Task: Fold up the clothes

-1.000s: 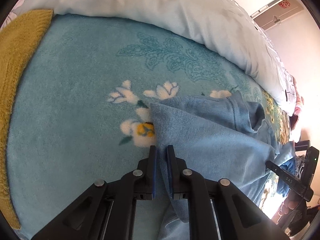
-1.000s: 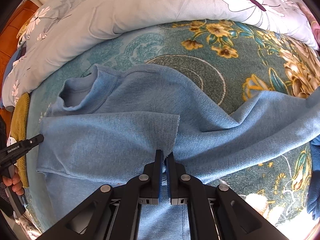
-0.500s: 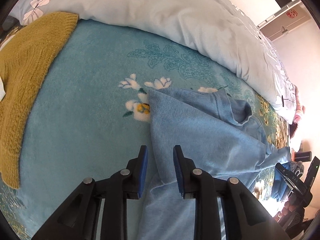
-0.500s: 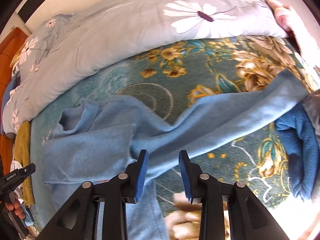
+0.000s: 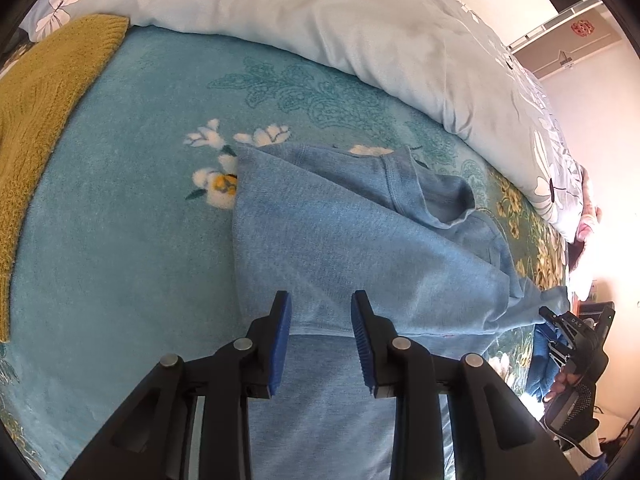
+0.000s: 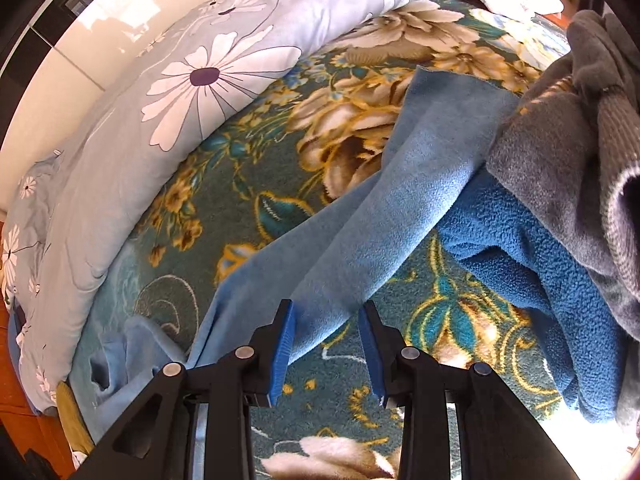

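Left gripper point(image 5: 320, 316): pointed steeply downward; jaws parted and opening; blue pads clear, nothing pinched.
Right gripper point(image 6: 327, 326): pointed steeply downward; jaws parted, blue pads apart, gripping nothing.
Right hand point(image 5: 570, 378): at the left view's far right edge, fingers wrapped round the black handle.

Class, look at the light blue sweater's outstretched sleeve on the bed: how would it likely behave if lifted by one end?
The sleeve would probably sag limply: it already creases and drapes over the dark blue fleece. Its fuzzy knit looks grippy, so it likely won't slip. It seems light, and would probably drag the sweater body along.
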`<state>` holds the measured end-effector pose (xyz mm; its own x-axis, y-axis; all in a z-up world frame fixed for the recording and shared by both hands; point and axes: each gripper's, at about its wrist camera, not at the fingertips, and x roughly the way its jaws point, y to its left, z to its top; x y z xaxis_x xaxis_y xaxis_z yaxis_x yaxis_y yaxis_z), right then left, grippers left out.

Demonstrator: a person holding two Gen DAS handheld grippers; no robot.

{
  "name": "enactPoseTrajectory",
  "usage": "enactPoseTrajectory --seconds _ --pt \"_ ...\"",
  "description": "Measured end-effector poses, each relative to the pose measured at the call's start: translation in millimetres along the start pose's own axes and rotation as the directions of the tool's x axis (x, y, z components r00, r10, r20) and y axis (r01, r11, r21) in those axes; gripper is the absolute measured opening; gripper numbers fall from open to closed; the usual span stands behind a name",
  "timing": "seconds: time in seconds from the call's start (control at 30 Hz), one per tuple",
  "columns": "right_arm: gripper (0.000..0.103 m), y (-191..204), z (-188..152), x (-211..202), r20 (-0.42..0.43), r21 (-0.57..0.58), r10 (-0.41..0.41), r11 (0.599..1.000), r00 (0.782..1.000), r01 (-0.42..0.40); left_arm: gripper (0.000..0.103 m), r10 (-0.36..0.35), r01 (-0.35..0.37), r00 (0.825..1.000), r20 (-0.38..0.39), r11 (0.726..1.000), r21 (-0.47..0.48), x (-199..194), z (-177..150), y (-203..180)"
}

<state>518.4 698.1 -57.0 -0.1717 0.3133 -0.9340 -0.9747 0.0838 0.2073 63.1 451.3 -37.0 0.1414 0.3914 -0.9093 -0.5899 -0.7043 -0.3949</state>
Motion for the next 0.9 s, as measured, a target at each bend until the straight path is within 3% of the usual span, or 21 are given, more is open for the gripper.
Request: enactPoseTrajectory --seconds 0.17,0.23,0.33,0.5,0.57,0.63,0.73,0.9 --pt "0.034 -1.5 4.9 4.1 0.010 0.001 0.007 1.000 1.000 -0.007 0.032 -0.006 0.006 1.000 -0.004 1.000 -0.008 1.8 -1.3 -2.2" --pt "0.016 0.3 5.5 2.1 0.017 -0.006 0.003 1.000 1.000 -0.003 0.033 -0.006 0.006 1.000 -0.005 1.000 -0.008 0.9 -1.9 -1.3" --pt "0.004 5.3 6.4 -3.6 0.031 -0.028 0.010 1.000 0.999 -0.009 0.033 -0.011 0.011 1.000 -0.007 1.000 -0.011 -2.4 -2.6 3.5" --pt "0.004 36.2 4.6 -41.2 0.125 -0.119 0.061 0.992 0.990 -0.046 0.035 -0.011 0.011 1.000 -0.001 1.000 -0.009 -11.6 -2.1 17.1" --pt "0.003 62.0 -1.9 -63.4 0.173 -0.214 0.103 0.975 0.980 -0.065 0.036 -0.012 0.012 1.000 0.002 1.000 -0.011 -16.2 -1.5 22.9" --pt "0.004 92.4 -11.3 -83.4 0.207 -0.326 0.149 0.942 0.967 -0.076 0.037 -0.014 0.014 1.000 0.006 1.000 -0.014 -20.3 -0.1 29.6" --pt "0.004 146.1 -36.1 -101.2 0.205 -0.510 0.223 0.855 0.953 -0.090 0.038 -0.019 0.019 1.000 0.018 1.000 -0.012 -27.3 2.6 38.4" --pt "0.004 224.8 -105.0 -81.7 0.069 -0.714 0.268 0.686 0.961 -0.140 0.038 -0.025 0.025 0.999 0.028 1.000 -0.017 -37.0 4.8 55.2"
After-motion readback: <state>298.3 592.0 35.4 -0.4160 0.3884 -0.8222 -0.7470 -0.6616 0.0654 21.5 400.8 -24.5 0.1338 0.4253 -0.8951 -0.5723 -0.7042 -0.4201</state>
